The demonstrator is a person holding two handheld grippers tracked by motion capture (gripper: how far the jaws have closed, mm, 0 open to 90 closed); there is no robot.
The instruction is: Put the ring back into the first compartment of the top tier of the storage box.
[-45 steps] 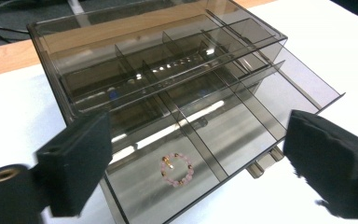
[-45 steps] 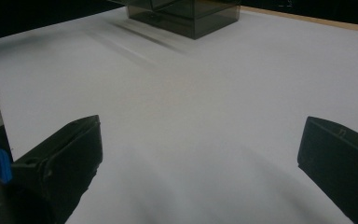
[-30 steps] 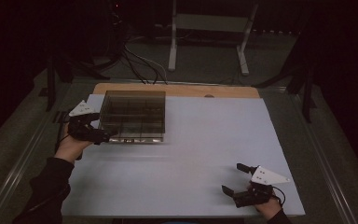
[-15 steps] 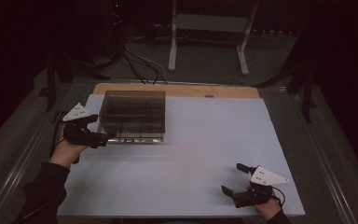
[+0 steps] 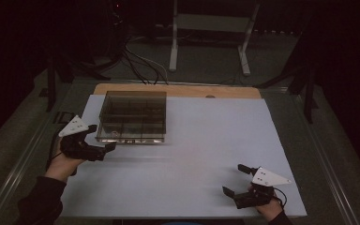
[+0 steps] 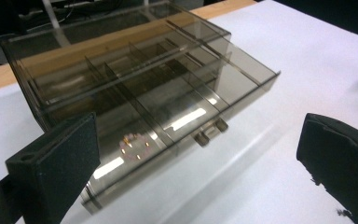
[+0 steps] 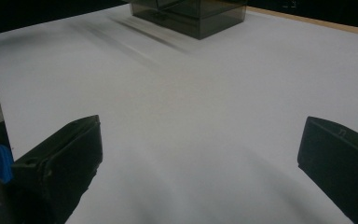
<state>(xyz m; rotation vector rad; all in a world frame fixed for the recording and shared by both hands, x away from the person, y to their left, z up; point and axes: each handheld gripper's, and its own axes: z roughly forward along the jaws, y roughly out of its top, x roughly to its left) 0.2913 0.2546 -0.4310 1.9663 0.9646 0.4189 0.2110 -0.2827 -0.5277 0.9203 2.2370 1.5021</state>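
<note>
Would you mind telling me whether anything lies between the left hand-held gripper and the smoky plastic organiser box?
Nothing visible does. The left hand-held gripper, jaws open, sits just off the organiser box's near-left corner, with bare white table surface between them.

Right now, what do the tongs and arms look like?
Both tongs, left and right, are black with two blocky, matte padded jaws. Each carries a pale three-cornered plate with small dots. A dark cable trails from the right one. The left arm wears a dark sleeve.

No lettering – none at all – can be read
</note>
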